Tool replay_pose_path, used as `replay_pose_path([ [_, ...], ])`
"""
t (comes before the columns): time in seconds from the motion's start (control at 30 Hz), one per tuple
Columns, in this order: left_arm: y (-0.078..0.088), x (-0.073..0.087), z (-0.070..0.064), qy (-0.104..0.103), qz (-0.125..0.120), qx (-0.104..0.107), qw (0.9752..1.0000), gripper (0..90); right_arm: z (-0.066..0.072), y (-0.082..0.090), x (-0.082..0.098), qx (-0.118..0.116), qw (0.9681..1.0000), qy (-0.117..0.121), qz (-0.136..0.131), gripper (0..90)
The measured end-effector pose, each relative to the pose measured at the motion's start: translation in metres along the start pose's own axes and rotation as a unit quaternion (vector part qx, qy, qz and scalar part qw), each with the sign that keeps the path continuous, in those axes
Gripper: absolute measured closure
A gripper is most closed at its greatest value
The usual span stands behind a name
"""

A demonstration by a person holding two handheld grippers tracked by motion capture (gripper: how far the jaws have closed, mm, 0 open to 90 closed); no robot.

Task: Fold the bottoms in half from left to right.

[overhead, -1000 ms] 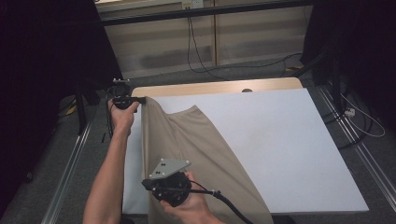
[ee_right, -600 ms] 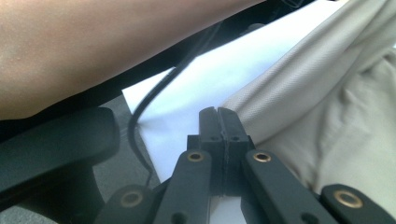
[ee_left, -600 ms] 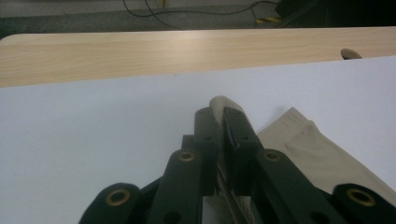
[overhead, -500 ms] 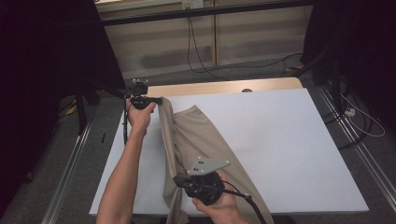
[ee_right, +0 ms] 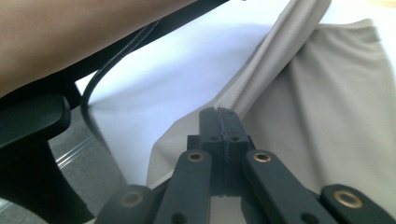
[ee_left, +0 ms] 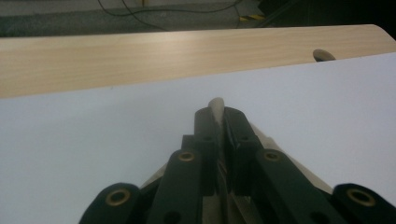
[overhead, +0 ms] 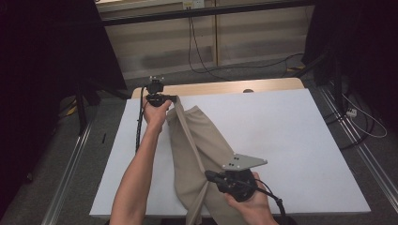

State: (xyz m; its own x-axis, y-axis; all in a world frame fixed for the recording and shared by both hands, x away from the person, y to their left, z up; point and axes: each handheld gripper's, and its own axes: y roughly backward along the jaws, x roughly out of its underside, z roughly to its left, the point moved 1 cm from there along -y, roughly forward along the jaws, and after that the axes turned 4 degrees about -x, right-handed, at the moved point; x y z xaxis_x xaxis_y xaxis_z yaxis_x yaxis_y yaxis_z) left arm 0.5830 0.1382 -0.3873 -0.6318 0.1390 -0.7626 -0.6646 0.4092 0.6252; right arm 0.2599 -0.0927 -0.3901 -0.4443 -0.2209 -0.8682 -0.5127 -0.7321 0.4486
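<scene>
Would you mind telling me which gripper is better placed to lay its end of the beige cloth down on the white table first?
Probably the left gripper: it pinches the beige cloth low over the white table.

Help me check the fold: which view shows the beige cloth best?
The high view: the whole beige cloth lies lengthwise on the white table, one edge stretched between the left gripper and right gripper. The left gripper view shows just a pinched tip; the right gripper view shows a close-up stretch.
</scene>
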Motion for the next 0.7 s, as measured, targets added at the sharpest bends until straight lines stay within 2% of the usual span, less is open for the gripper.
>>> replay_pose_path([
  [0.1,-0.008,0.003,-0.005,-0.004,0.006,-0.001,1.0,84.8,-0.01,0.009,0.004,0.018,0.9998,0.001,-0.003,90.0],
  [0.17,-0.014,0.006,-0.009,-0.007,0.007,-0.002,0.9999,84.8,-0.023,0.014,0.016,0.03,0.9994,-0.016,0.006,90.0],
  [0.37,-0.025,0.006,-0.02,-0.02,0.017,-0.004,0.9997,84.6,-0.039,0.021,0.029,0.043,0.9984,-0.035,0.013,90.0],
  [0.5,-0.028,0.003,-0.027,-0.023,0.013,0.002,0.9996,84.5,-0.042,0.029,0.031,0.047,0.9984,-0.03,0.01,90.0],
  [0.57,-0.032,0.004,-0.029,-0.026,0.02,0.001,0.9995,84.4,-0.044,0.03,0.033,0.047,0.9984,-0.028,0.012,90.0],
  [0.7,-0.044,0.011,-0.034,-0.029,0.034,-0.001,0.999,84.1,-0.052,0.031,0.044,0.058,0.9971,-0.041,0.027,90.0],
])
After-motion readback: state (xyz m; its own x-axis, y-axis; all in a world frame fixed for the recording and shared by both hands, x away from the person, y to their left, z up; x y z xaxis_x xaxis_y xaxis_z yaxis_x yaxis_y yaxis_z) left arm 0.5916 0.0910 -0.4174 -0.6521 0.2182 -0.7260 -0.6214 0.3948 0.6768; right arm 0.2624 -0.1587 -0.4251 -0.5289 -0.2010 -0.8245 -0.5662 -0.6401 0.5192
